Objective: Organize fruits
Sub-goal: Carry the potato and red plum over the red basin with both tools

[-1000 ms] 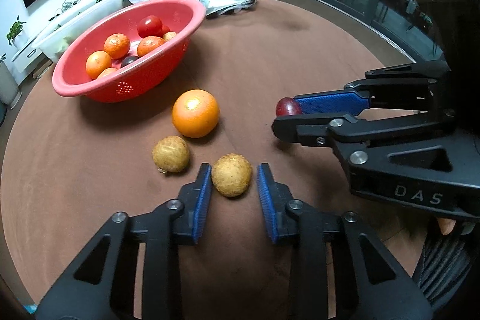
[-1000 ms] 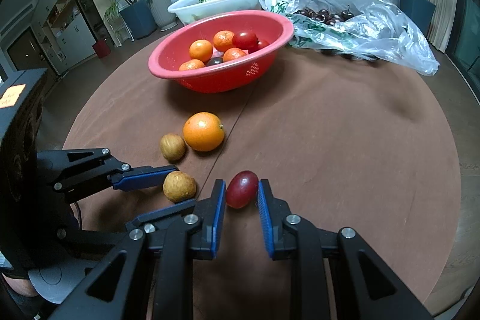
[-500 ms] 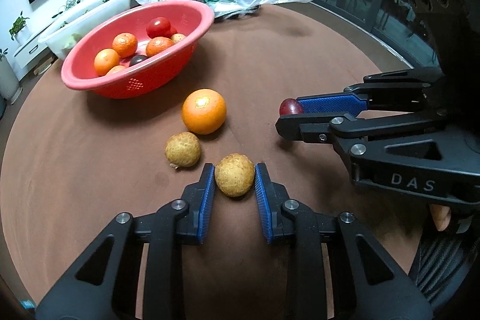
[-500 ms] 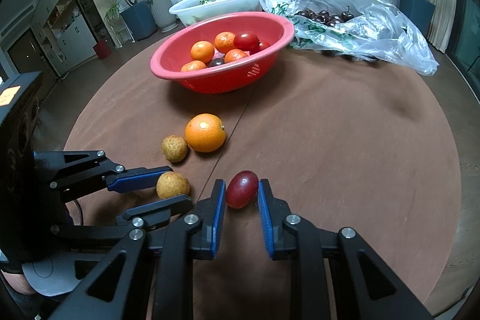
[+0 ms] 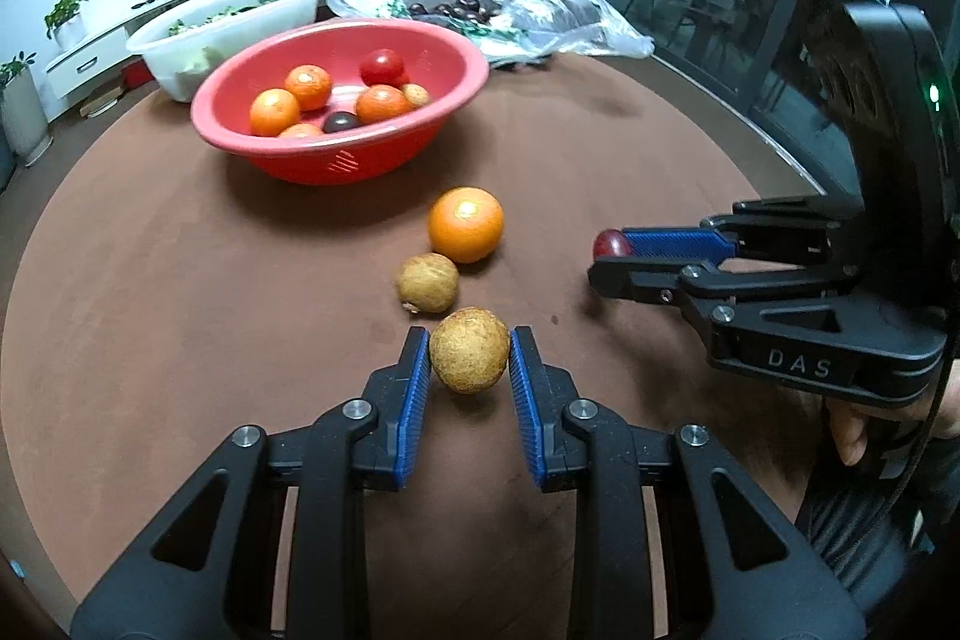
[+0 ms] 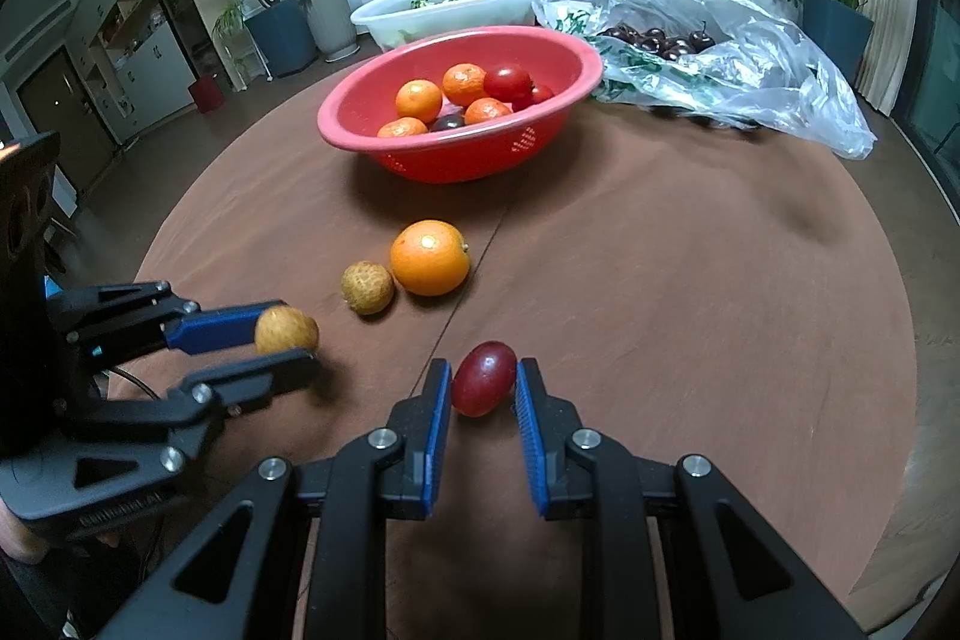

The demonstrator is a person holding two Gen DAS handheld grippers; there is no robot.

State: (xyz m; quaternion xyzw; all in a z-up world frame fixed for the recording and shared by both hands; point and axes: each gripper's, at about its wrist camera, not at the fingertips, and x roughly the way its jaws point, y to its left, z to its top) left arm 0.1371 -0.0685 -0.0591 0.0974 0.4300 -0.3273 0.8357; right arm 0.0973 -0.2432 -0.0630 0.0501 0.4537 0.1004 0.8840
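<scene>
The left tongs (image 5: 469, 361) grip a rough tan round fruit (image 5: 469, 349), the right tongs (image 6: 483, 388) a dark red plum (image 6: 483, 378), both above the brown desk (image 6: 690, 292). The red plastic basket (image 6: 528, 142) holds several fruits; a large orange (image 6: 429, 257) and another tan fruit (image 6: 367, 287) remain outside.

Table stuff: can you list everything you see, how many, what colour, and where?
Basket: one, red, far side of the table.
Fruits in basket: four oranges visible, two red, one dark, one small tan.
Big orange: one, middle of table.
Tan fruit: one, touching the big orange.
Plastic bag: one, clear, dark cherries inside, behind basket.
Tub: one, white, behind basket.
Table: one, brown, round.
Left claw: shut on a second tan fruit.
Right claw: shut on a red fruit.
</scene>
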